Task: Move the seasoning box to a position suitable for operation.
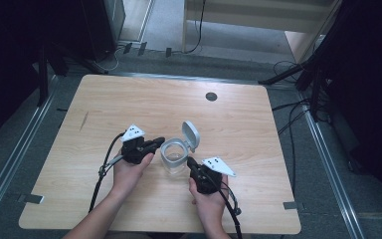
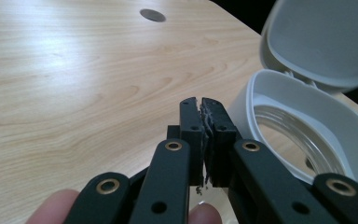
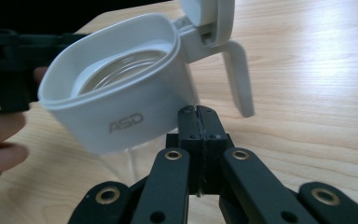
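A clear jar with a white collar [image 1: 174, 154] stands on the wooden table [image 1: 129, 99], its hinged lid [image 1: 191, 134] flipped up and open. My left gripper [image 1: 160, 142] is shut with nothing in it, its tip against the jar's left rim. In the left gripper view the shut jaws [image 2: 201, 103] sit just left of the white collar [image 2: 261, 93], under the raised lid [image 2: 321, 42]. My right gripper [image 1: 190, 162] is shut and empty, its tip at the jar's near right side. The right gripper view puts the collar [image 3: 121, 107], marked ASD, right before the closed gripper [image 3: 198, 110].
A round grey cable hole [image 1: 211, 96] lies in the table's far middle. The lid's latch tab [image 3: 238, 77] hangs down on the jar's right in the right gripper view. Cables trail from both grippers toward the table's near edge.
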